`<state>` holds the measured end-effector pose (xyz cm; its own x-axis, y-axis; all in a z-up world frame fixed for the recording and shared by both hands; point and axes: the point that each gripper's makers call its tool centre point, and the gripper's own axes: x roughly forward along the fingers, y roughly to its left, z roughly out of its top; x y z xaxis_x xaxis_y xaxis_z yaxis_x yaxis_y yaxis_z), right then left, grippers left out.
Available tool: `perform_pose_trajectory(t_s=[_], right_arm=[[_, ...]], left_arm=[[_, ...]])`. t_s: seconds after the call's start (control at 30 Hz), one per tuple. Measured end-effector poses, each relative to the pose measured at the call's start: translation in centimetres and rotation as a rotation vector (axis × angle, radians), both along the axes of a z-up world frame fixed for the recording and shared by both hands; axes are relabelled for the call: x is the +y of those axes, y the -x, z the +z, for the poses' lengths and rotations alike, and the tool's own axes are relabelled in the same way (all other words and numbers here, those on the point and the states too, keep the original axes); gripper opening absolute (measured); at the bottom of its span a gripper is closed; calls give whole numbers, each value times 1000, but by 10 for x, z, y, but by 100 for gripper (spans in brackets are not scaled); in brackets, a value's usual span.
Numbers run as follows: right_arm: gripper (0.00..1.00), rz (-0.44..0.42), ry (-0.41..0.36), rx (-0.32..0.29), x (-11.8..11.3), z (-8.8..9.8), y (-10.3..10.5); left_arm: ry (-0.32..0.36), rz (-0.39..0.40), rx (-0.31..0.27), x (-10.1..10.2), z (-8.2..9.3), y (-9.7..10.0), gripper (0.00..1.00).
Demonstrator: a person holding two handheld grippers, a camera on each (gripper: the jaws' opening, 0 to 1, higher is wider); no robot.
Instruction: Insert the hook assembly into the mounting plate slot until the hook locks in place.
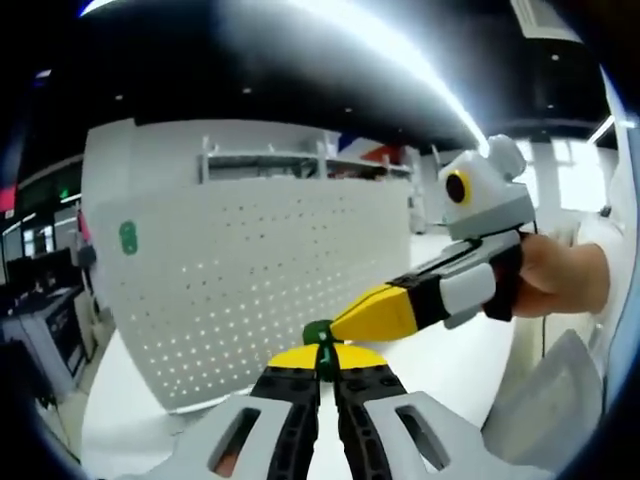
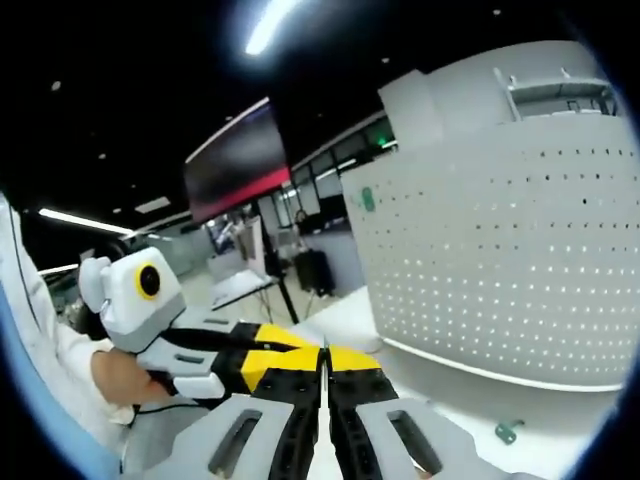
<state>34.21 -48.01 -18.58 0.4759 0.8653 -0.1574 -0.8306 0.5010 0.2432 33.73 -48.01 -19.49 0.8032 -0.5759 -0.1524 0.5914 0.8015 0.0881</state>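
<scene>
The left gripper, jaws pressed together, pinches a small green hook, light, stiff and best held by its base, before the pegboard, while the right gripper is closed empty.

The yellow-tipped right gripper is closed, the left gripper touching beside it; a small green plastic hook lies right of them.

- You have two grippers: left gripper, right gripper.
- One pegboard ahead of your jaws.
- Three green hooks: one between your left jaws, one right of your right jaws, one on the pegboard.
</scene>
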Motion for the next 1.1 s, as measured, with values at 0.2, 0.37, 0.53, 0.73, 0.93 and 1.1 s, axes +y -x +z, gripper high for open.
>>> perform_pose_trajectory(t_s=[0.2, 0.37, 0.53, 0.73, 0.93, 1.1], right_arm=[[0, 15, -21, -42, -5, 6, 1], [0, 26, -13, -77, -7, 8, 3], [0, 45, -7, -111, -8, 18, 4], [6, 39, -27, -140, -9, 27, 1], [10, 17, -39, -156, -19, 34, -5], [18, -14, -34, -159, -30, 36, -11]], left_arm=[[-16, 11, -41, -5, 5, 0, 4], [-11, 18, -54, -6, 7, 1, 3], [-7, 30, -82, -7, 14, 3, 3], [-6, 54, -104, -3, 23, 2, 3], [-15, 78, -115, 5, 30, -3, 3], [-20, 95, -124, 10, 35, -9, 3]])
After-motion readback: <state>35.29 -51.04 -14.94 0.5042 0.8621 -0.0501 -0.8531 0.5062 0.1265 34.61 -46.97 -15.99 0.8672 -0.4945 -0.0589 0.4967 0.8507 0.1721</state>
